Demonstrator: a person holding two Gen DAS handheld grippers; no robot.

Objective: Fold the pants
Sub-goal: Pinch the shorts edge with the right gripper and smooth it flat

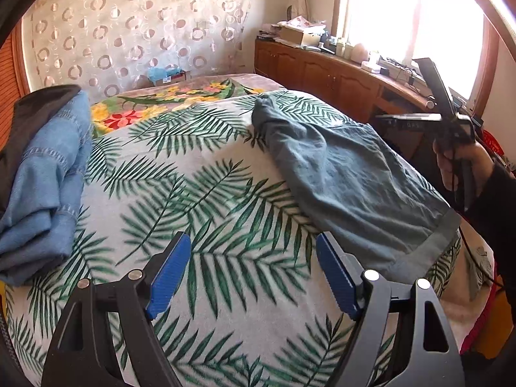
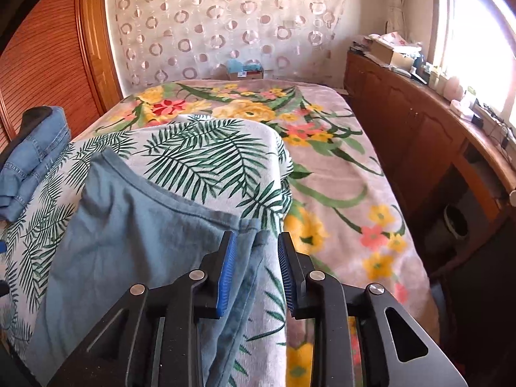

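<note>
Grey-blue pants (image 1: 348, 174) lie spread on the palm-leaf blanket (image 1: 206, 193), toward the right side of the bed. In the right wrist view the pants (image 2: 135, 245) fill the lower left. My left gripper (image 1: 250, 271) is open and empty, above the blanket just left of the pants' hem. My right gripper (image 2: 256, 271) is open with its jaws part way apart, just above the pants' right edge. It holds nothing. The right gripper also shows in the left wrist view (image 1: 448, 122), held in a hand at the bed's right edge.
A stack of folded denim clothes (image 1: 45, 174) lies at the left of the bed, also seen in the right wrist view (image 2: 32, 158). A floral blanket (image 2: 322, 148) covers the far bed. A wooden cabinet (image 2: 419, 135) with clutter runs along the right under the window.
</note>
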